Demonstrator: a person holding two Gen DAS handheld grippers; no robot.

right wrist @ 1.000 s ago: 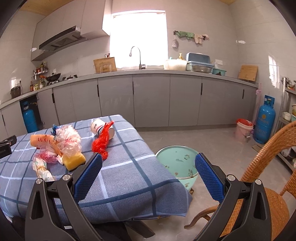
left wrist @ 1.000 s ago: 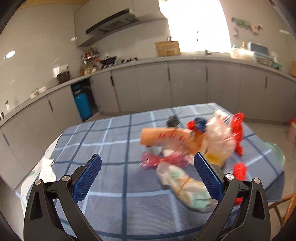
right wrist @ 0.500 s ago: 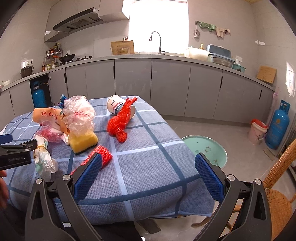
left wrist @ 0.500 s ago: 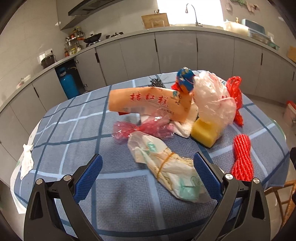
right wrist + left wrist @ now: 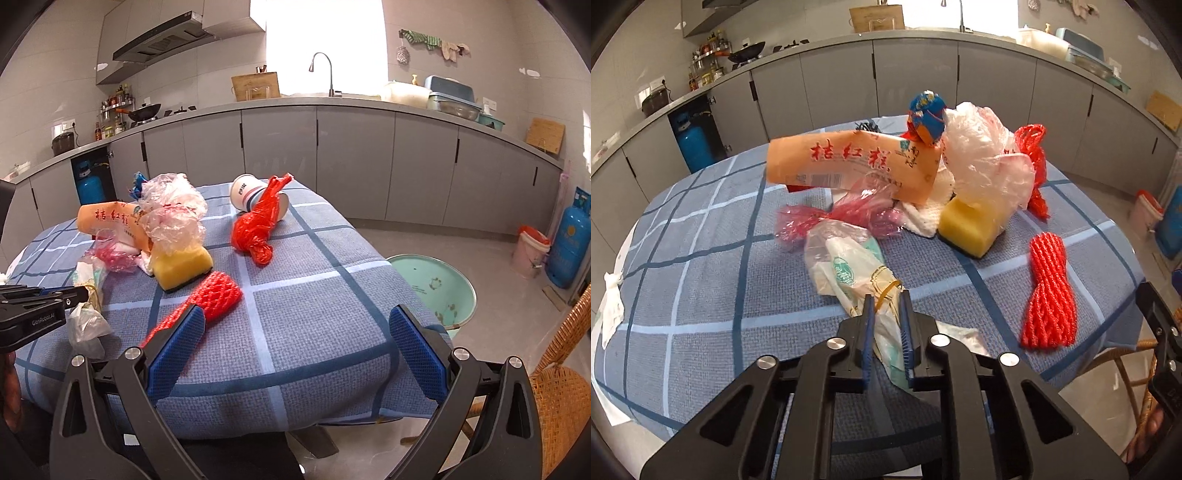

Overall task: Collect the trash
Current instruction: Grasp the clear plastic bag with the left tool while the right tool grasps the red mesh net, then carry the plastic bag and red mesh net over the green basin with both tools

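Already the left hand-held gripper (image 5: 885, 306) was clenched on the rubber-banded plastic bag (image 5: 849, 273) at the desk's (image 5: 701, 258) six o'clock edge, while the right hand-held gripper (image 5: 295, 343) hung released. Thin film could slip out, since only a crumpled fold was pinched. Counted: two red mesh nets (image 5: 207, 302), one sponge (image 5: 183, 267), one paper cup (image 5: 245, 192), one orange wrapper (image 5: 849, 162).

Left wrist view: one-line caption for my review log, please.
Left gripper shut on a crumpled plastic bag on the blue checked tablecloth, other trash piled behind.
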